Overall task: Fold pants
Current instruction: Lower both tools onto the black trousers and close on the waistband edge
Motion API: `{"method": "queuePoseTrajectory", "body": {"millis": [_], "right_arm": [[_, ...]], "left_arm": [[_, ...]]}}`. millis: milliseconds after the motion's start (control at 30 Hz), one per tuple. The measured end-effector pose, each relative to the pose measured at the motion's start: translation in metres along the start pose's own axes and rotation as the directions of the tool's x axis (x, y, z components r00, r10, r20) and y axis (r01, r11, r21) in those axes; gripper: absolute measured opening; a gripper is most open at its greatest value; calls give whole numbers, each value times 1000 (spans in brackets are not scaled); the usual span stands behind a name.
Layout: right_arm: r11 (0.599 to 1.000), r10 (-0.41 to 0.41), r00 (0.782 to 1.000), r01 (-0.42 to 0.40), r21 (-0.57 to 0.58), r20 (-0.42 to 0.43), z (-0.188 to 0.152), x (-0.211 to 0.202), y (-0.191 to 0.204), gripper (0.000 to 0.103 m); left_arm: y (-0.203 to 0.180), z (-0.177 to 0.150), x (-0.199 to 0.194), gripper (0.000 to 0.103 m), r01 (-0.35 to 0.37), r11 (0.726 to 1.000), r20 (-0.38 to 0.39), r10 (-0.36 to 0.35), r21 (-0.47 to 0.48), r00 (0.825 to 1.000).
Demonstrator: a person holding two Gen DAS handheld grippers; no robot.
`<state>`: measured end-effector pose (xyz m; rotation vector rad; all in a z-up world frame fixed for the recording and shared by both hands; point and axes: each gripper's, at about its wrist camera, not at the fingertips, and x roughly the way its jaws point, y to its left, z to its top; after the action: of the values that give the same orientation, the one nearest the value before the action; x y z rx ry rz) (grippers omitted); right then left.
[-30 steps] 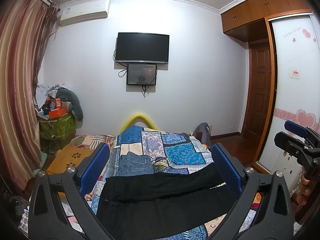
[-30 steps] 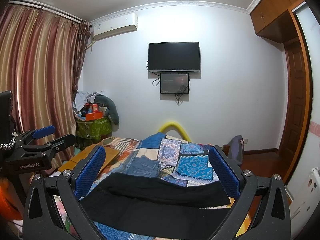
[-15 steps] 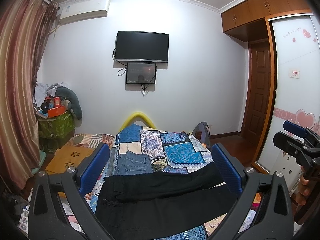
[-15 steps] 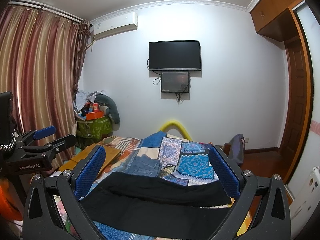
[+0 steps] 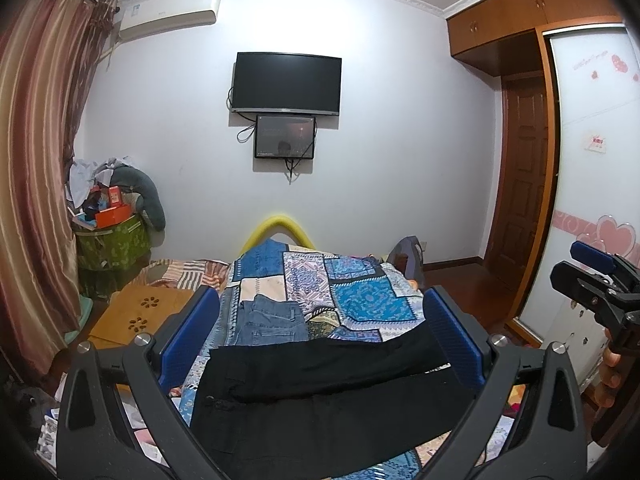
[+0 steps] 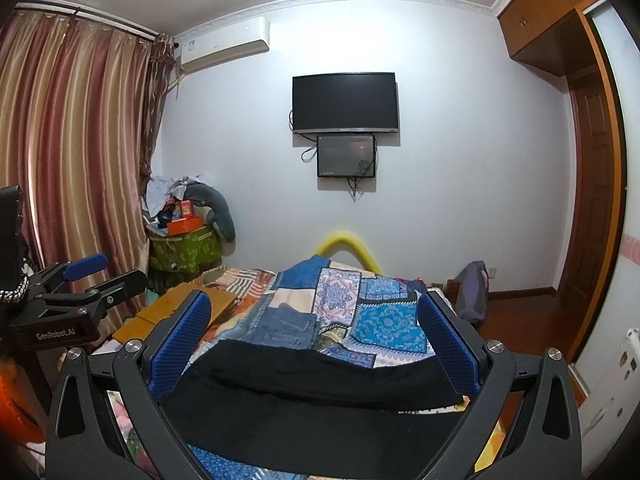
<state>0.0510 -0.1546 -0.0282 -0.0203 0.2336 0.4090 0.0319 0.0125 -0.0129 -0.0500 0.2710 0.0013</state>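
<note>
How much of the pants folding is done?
Not much yet. The black pants lie spread across the bed, legs side by side. Both tongs, left and right, hang open above them, holding nothing. Grabbing and folding are left. Blue jeans sit folded behind.

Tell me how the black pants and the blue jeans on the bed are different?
The black pants are black, while the blue jeans are faded blue denim. The black pants lie spread long across the bed, nearest the cameras; the blue jeans sit farther back in a compact folded bundle. The black pants cover far more of the quilt than the blue jeans. Both rest on that patchwork quilt, and neither gripper touches them.
</note>
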Motion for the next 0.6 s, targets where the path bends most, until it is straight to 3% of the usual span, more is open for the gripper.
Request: {"method": "queuePoseTrajectory", "body": {"millis": [200,433,600], "right_arm": [[1000,-7,998,7,-5,-56,-12,31,-10,103],[1000,-20,988,19,-4,-154,-40,90,-34,103],[1000,-3,955,-2,-18,-297,-69,151,-55,103]], "left_arm": [[26,-7,49,103,-68,998,-65,68,3,996],[78,-28,139,103,-156,988,-191,155,12,969],[120,-51,207,103,-164,986,-290,161,13,944]]}}
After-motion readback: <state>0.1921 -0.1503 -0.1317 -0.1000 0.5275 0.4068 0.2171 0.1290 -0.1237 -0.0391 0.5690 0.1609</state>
